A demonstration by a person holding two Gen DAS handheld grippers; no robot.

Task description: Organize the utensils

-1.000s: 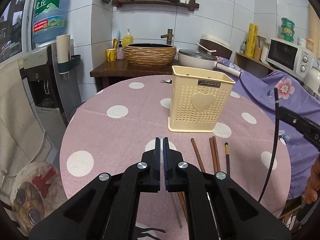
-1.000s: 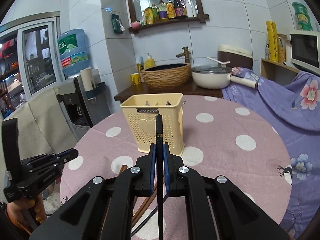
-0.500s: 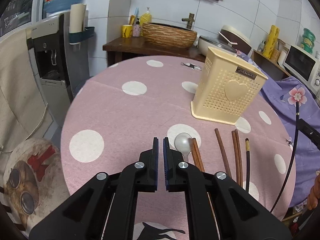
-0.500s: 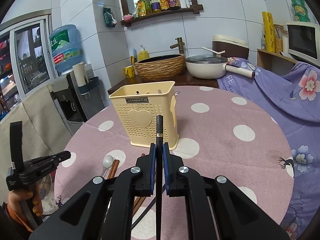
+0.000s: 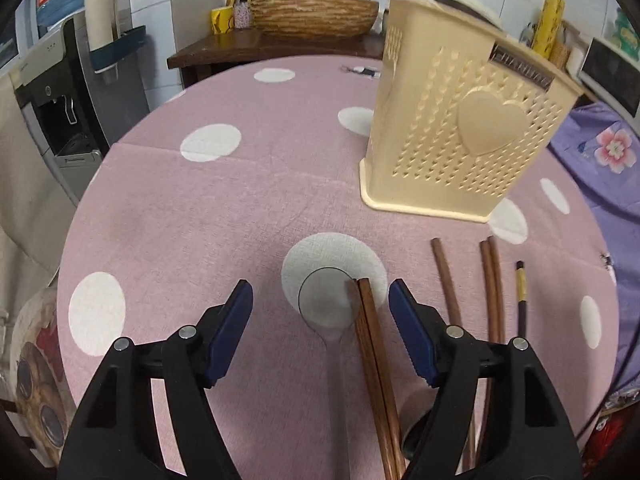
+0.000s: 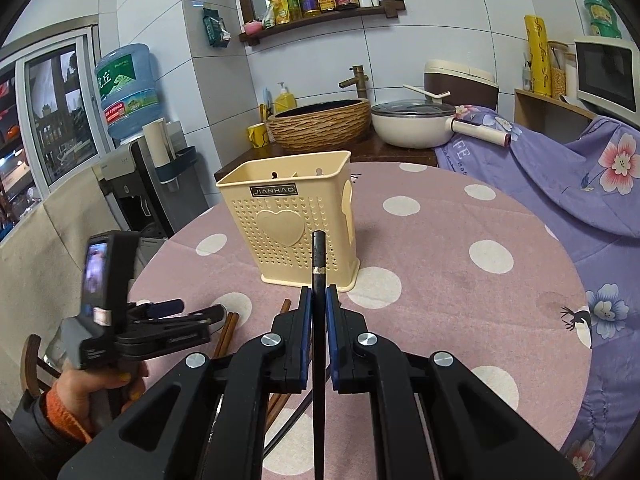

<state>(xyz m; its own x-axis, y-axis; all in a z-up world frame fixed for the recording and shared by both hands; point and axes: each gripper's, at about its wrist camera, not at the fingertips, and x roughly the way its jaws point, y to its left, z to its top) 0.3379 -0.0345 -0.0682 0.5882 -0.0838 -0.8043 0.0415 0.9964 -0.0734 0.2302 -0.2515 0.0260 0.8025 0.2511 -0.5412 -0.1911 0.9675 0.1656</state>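
Two grips matter now: the right gripper, clamped on the black chopstick, should lift it above the beige holder, while the left gripper, jaws wide, straddles the spoon and brown chopstick pair squarely.

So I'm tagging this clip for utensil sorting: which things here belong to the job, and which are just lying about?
Part of the job:
cream utensil holder
black chopstick in the right gripper
clear spoon and brown chopsticks between the open left gripper fingers
other chopsticks on the table

Just lying about:
woven basin
white pan
water bottle
microwave
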